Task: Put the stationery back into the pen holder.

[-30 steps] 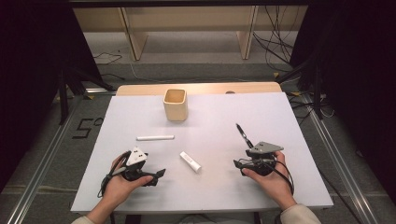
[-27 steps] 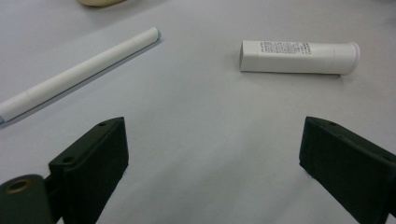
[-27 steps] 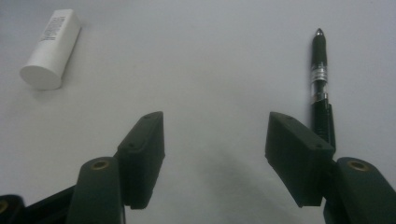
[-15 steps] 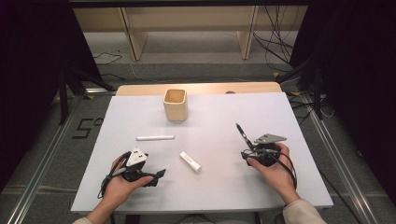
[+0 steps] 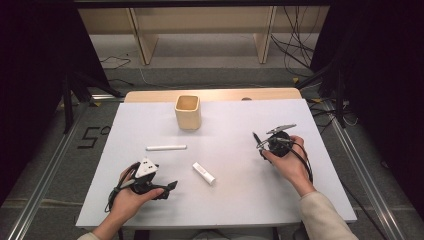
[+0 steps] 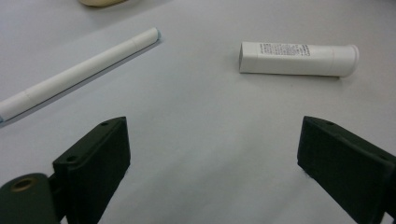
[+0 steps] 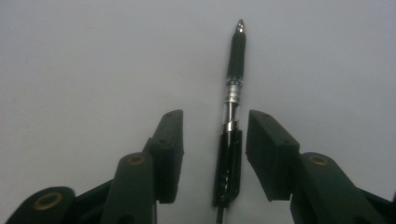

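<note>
The right gripper (image 7: 214, 128) is held over the right part of the white worktop (image 5: 235, 200). A slim black pen with a silver band (image 7: 231, 112) lies on the worktop between its two black jaws, pointing away along them. The jaws have just been closing, but a gap is seen on each side of the pen, so it is not yet pinched. In the high view the pen (image 5: 256, 138) juts out to the left of the right gripper (image 5: 264, 146).

The left gripper (image 5: 167, 187) is rested at the near left, its jaws spread wide with nothing between them. Beyond it lie a long white marker (image 6: 79, 72) and a short white cylindrical tube with printed text (image 6: 299, 59), well apart. A pale wooden square cup (image 5: 188, 112) stands at the far middle.
</note>
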`<state>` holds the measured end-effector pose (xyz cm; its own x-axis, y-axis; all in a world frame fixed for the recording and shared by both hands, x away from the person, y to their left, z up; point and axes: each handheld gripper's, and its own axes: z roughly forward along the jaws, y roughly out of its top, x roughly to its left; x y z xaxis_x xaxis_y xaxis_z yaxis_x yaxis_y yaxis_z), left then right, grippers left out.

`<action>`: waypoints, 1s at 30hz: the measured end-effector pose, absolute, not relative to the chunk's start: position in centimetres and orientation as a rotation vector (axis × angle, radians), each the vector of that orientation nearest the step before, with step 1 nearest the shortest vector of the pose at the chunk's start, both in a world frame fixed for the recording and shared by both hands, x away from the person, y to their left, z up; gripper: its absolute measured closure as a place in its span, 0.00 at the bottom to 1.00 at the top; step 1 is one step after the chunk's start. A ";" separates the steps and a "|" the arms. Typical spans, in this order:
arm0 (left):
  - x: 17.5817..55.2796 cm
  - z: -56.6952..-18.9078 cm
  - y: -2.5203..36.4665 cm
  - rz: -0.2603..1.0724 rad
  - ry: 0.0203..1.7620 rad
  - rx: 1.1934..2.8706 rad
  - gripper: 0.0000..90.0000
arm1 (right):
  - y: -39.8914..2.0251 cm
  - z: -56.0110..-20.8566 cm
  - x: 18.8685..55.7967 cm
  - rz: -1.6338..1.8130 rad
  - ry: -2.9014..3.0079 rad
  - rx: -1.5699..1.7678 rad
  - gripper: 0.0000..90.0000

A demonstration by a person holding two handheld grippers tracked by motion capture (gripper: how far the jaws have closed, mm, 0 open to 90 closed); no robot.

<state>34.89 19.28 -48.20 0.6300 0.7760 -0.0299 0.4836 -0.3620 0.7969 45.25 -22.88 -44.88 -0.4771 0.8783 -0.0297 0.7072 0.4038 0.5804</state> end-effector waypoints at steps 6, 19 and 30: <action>34.9 -48.2 19.3 0.455 0.987 2.027 0.11 | -22.4 -44.6 47.1 0.654 2.369 1.421 0.67; 34.9 -48.2 19.4 0.456 0.992 2.020 0.11 | -21.4 -45.1 49.6 0.505 2.430 1.477 0.69; 34.9 -48.2 19.4 0.456 0.993 2.021 0.11 | -21.2 -45.9 50.2 0.448 2.455 1.496 0.72</action>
<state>34.90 19.42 -48.16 0.6237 0.7810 -0.0324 0.4845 -0.3537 0.8001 50.22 -21.23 -45.93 -0.4515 0.8915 -0.0379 0.8207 0.4316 0.3745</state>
